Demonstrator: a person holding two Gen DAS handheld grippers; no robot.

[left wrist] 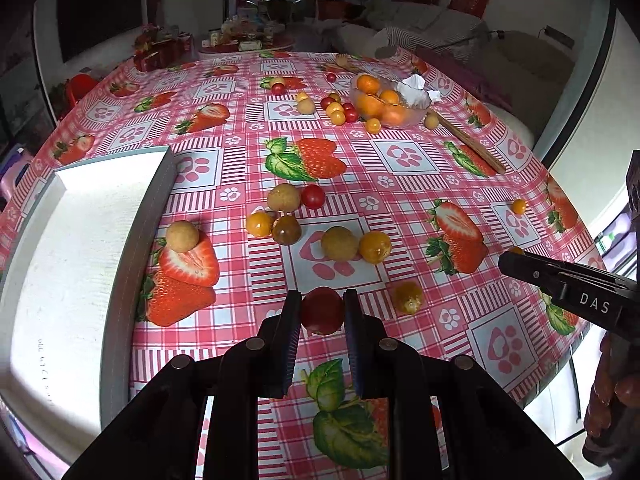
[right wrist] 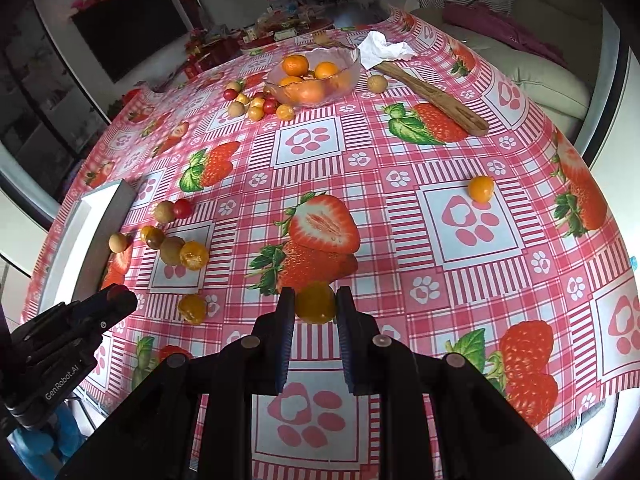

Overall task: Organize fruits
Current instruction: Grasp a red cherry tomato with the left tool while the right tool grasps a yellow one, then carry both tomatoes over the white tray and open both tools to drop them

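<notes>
My left gripper is shut on a red cherry tomato, held just above the strawberry-print tablecloth. My right gripper is shut on a yellow-orange tomato near the table's front edge. Loose small fruits lie ahead of the left gripper: a tan longan, a red tomato, a yellow tomato and others. A white tray with a grey rim sits at the left. In the right wrist view the left gripper shows at lower left, the red tomato between its tips.
A glass bowl of mandarins stands at the far side with several small fruits beside it. A wooden spatula and a crumpled tissue lie next to it. One yellow tomato sits alone at the right. A sofa lies beyond the table.
</notes>
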